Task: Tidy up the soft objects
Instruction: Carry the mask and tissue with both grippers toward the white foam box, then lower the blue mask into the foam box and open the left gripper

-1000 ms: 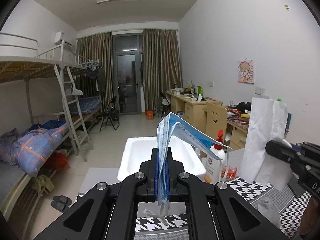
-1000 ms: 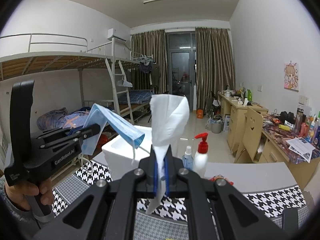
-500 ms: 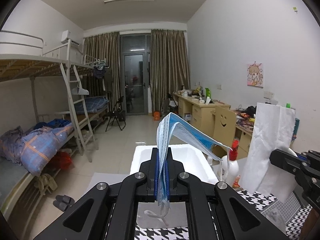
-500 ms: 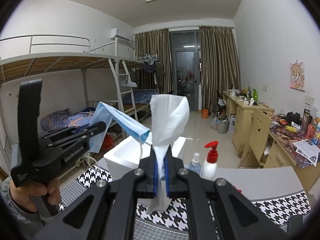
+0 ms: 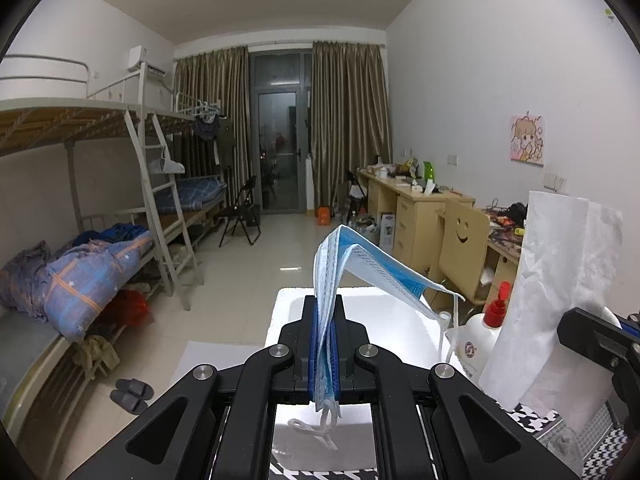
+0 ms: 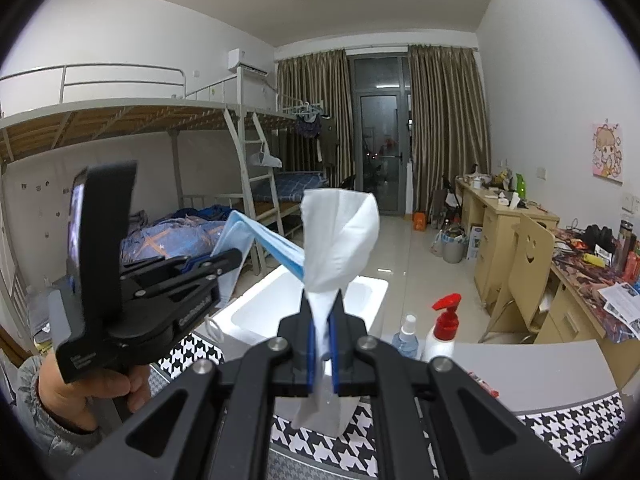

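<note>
My left gripper [image 5: 324, 308] is shut on a blue face mask [image 5: 362, 266] that stands up and droops to the right, its ear loops hanging. It is held above a white foam box [image 5: 392, 332]. My right gripper [image 6: 323, 304] is shut on a white tissue [image 6: 340, 232] that stands upright above the jaws. In the right wrist view the left gripper [image 6: 224, 262] with the mask [image 6: 260, 240] is at the left, over the foam box [image 6: 256, 316]. In the left wrist view the tissue [image 5: 560, 280] and the right gripper are at the right.
A houndstooth cloth [image 6: 540, 436] covers the table. A red-capped pump bottle [image 6: 442, 332] and a small spray bottle [image 6: 406, 340] stand right of the box. Bunk beds [image 5: 100, 248] are at the left, desks and a wooden chair [image 5: 460, 248] at the right.
Both grippers have risen and moved forward toward the foam box, still holding the mask and the tissue. The left gripper now sits higher in the right wrist view.
</note>
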The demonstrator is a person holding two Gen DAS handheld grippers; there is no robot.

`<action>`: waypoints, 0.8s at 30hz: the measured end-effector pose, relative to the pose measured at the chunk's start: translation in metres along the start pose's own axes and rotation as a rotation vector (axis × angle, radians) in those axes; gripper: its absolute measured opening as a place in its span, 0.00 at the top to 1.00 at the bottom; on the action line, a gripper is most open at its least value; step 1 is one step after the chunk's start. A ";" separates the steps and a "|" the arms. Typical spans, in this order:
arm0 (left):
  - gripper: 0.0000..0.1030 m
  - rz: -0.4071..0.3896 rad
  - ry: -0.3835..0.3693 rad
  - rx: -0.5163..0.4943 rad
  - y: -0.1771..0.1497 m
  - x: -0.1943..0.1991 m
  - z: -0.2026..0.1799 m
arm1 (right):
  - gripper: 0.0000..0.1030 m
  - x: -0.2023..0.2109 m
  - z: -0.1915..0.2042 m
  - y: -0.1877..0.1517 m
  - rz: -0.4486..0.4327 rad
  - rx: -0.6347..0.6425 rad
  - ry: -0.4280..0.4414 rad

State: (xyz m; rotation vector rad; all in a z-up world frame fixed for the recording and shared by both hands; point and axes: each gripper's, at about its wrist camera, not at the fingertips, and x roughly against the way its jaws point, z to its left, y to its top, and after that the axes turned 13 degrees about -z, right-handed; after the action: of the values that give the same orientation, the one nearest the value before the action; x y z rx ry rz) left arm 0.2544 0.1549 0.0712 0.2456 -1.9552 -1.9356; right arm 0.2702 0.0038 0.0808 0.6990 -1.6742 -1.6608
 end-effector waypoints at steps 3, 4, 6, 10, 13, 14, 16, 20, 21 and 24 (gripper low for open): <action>0.95 0.014 -0.003 -0.002 0.000 -0.007 -0.002 | 0.92 -0.006 0.001 0.001 0.007 0.007 -0.005; 0.95 0.017 -0.005 -0.001 0.001 -0.010 -0.001 | 0.92 -0.007 0.000 0.001 0.009 0.006 -0.008; 0.95 0.027 -0.002 0.000 0.002 -0.016 0.000 | 0.92 -0.011 -0.001 0.001 0.015 0.001 -0.012; 0.95 0.062 -0.012 0.011 -0.001 -0.027 0.003 | 0.92 -0.016 -0.002 0.003 0.025 -0.003 -0.014; 0.95 0.079 -0.006 0.001 -0.004 -0.036 0.002 | 0.92 -0.019 -0.002 0.004 0.031 -0.005 -0.015; 0.95 0.085 -0.006 0.003 -0.004 -0.038 0.002 | 0.92 -0.019 -0.002 0.004 0.033 -0.008 -0.016; 0.95 0.100 -0.008 0.003 -0.005 -0.046 0.004 | 0.92 -0.021 -0.002 0.003 0.038 -0.010 -0.015; 0.95 0.128 -0.008 0.001 -0.009 -0.057 0.001 | 0.92 -0.021 -0.002 0.002 0.043 -0.007 -0.018; 0.95 0.134 -0.010 0.005 -0.010 -0.060 0.001 | 0.92 -0.021 -0.002 0.002 0.043 -0.007 -0.018; 0.95 0.156 -0.027 0.009 -0.014 -0.067 0.001 | 0.92 -0.021 -0.003 0.003 0.044 -0.009 -0.021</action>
State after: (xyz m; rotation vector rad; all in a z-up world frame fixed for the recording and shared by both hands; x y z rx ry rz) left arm 0.3134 0.1808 0.0476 0.0677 -1.9386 -1.8397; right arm 0.2857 0.0178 0.0816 0.6377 -1.6842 -1.6488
